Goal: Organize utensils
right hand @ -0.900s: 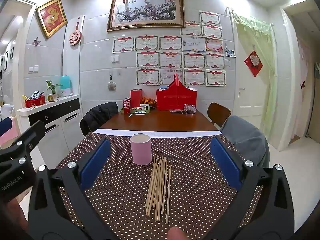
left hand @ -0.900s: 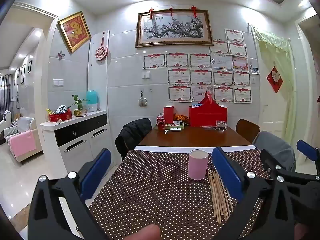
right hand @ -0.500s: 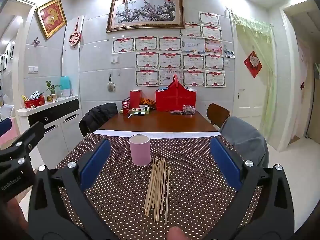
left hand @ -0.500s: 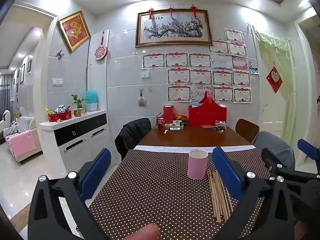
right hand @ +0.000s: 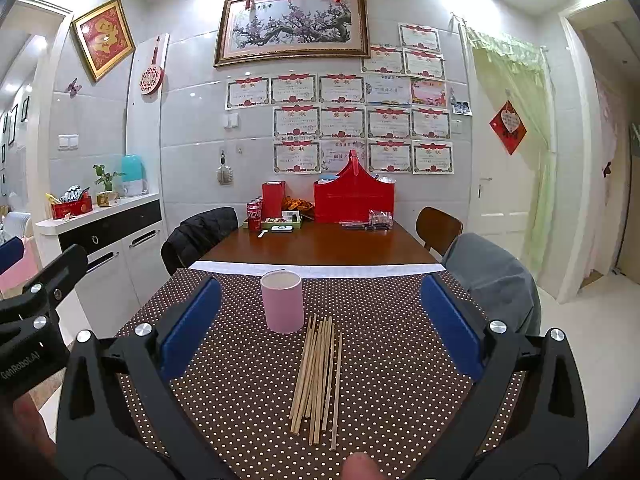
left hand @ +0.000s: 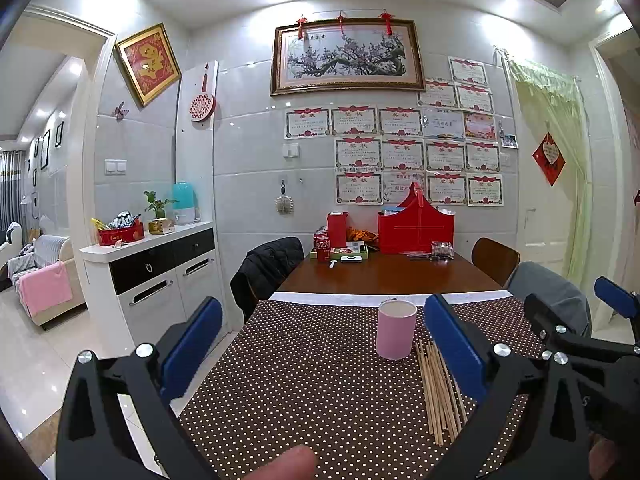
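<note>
Several wooden chopsticks (right hand: 316,376) lie in a loose bundle on the brown dotted tablecloth (right hand: 240,392), just in front of an upright pink cup (right hand: 282,301). My right gripper (right hand: 316,330) is open and empty, held above the bundle. My left gripper (left hand: 320,344) is open and empty, to the left of the cup (left hand: 396,329) and chopsticks (left hand: 438,390). The right gripper's fingers (left hand: 616,302) show at the left wrist view's right edge.
The far half of the wooden table (right hand: 320,244) holds a red basket (right hand: 354,198), red box, cola cans (right hand: 254,212) and small items. Chairs with a black jacket (right hand: 200,236) and a grey cover (right hand: 492,276) flank the table. A white sideboard (left hand: 152,268) stands left.
Both grippers stay open and almost still. The right wrist view has drifted slightly, so the cup and chopsticks sit a little lower-left in it.
</note>
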`<act>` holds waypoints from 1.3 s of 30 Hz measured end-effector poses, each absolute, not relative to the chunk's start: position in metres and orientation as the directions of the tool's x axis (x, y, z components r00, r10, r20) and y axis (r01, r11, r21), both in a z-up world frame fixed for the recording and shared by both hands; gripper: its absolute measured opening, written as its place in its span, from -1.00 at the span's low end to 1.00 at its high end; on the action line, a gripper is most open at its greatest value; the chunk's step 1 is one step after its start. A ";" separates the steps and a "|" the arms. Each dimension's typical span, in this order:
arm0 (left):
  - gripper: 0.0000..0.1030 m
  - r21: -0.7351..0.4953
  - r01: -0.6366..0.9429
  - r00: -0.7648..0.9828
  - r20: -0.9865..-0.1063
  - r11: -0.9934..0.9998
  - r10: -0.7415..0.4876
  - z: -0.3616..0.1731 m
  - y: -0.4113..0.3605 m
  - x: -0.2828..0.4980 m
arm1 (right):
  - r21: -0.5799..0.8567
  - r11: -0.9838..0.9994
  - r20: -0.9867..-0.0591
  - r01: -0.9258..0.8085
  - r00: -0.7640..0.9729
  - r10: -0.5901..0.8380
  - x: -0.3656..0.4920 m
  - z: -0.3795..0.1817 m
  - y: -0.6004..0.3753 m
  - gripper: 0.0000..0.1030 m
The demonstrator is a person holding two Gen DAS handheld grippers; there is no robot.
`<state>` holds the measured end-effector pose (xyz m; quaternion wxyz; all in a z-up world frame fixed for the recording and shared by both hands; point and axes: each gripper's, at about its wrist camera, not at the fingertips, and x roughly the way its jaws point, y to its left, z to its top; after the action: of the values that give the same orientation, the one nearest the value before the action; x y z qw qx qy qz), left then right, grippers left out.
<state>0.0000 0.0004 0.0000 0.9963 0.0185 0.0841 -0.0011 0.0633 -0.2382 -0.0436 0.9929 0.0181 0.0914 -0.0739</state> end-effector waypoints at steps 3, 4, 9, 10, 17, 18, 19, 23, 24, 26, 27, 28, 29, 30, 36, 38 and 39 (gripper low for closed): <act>0.93 0.035 0.007 0.986 -0.169 0.999 -0.001 0.001 0.001 0.000 | 0.026 0.988 -0.182 0.153 0.973 -0.146 0.063 -0.043 -0.238 0.89; 0.93 0.035 0.008 0.986 -0.169 0.999 -0.002 0.001 0.001 0.000 | 0.029 0.988 -0.183 0.153 0.972 -0.145 0.063 -0.043 -0.239 0.89; 0.93 0.037 0.008 0.986 -0.168 0.999 -0.002 0.001 0.002 0.000 | 0.025 0.988 -0.179 0.155 0.973 -0.148 0.063 -0.045 -0.241 0.89; 0.93 0.037 0.008 0.986 -0.168 0.999 -0.002 0.002 0.003 0.000 | 0.025 0.988 -0.180 0.153 0.973 -0.146 0.061 -0.045 -0.241 0.89; 0.93 0.035 0.011 0.985 -0.171 0.999 -0.005 0.002 0.001 -0.001 | 0.028 0.986 -0.184 0.167 0.970 -0.159 0.058 -0.044 -0.246 0.89; 0.93 0.035 0.012 0.985 -0.171 0.999 -0.006 0.002 0.001 -0.001 | 0.027 0.985 -0.183 0.168 0.970 -0.161 0.059 -0.043 -0.245 0.89; 0.93 0.034 0.012 0.985 -0.171 0.999 -0.006 0.002 0.002 -0.001 | 0.026 0.985 -0.183 0.171 0.969 -0.164 0.059 -0.043 -0.246 0.89; 0.93 0.042 0.011 0.986 -0.168 0.999 -0.004 0.005 -0.012 -0.007 | 0.028 0.984 -0.185 0.177 0.968 -0.169 0.059 -0.043 -0.249 0.89; 0.93 0.041 0.012 0.986 -0.167 0.999 -0.005 0.005 -0.012 -0.007 | 0.029 0.984 -0.186 0.178 0.968 -0.170 0.059 -0.043 -0.249 0.89; 0.93 0.040 0.012 0.986 -0.167 0.999 -0.005 0.006 -0.013 -0.008 | 0.029 0.984 -0.188 0.176 0.968 -0.167 0.060 -0.042 -0.249 0.89; 0.93 0.039 0.014 0.986 -0.167 0.999 -0.007 0.006 -0.013 -0.008 | 0.028 0.984 -0.187 0.175 0.968 -0.167 0.060 -0.041 -0.249 0.89; 0.93 0.038 0.015 0.986 -0.167 0.999 -0.009 0.006 -0.014 -0.008 | 0.027 0.984 -0.186 0.175 0.968 -0.167 0.059 -0.042 -0.248 0.89; 0.93 0.038 0.016 0.986 -0.167 0.999 -0.009 0.007 -0.014 -0.009 | 0.026 0.985 -0.184 0.172 0.969 -0.165 0.059 -0.041 -0.248 0.89; 0.93 0.037 0.016 0.986 -0.166 0.999 -0.010 0.007 -0.015 -0.009 | 0.025 0.985 -0.184 0.171 0.969 -0.164 0.060 -0.042 -0.248 0.89; 0.93 0.034 0.017 0.986 -0.165 0.999 -0.011 0.005 -0.014 -0.007 | 0.020 0.986 -0.184 0.169 0.969 -0.162 0.061 -0.043 -0.248 0.89; 0.93 0.030 0.022 0.985 -0.171 0.999 -0.016 0.004 -0.014 -0.006 | 0.020 0.986 -0.185 0.168 0.969 -0.162 0.061 -0.043 -0.248 0.89; 0.93 0.027 0.024 0.985 -0.174 0.999 -0.019 0.004 -0.014 -0.005 | 0.020 0.986 -0.185 0.168 0.969 -0.161 0.061 -0.044 -0.248 0.89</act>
<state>-0.0055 -0.0141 0.0040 0.9960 0.0145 0.0872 -0.0106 0.0611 -0.2476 -0.0435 0.9922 0.0176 0.0916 -0.0829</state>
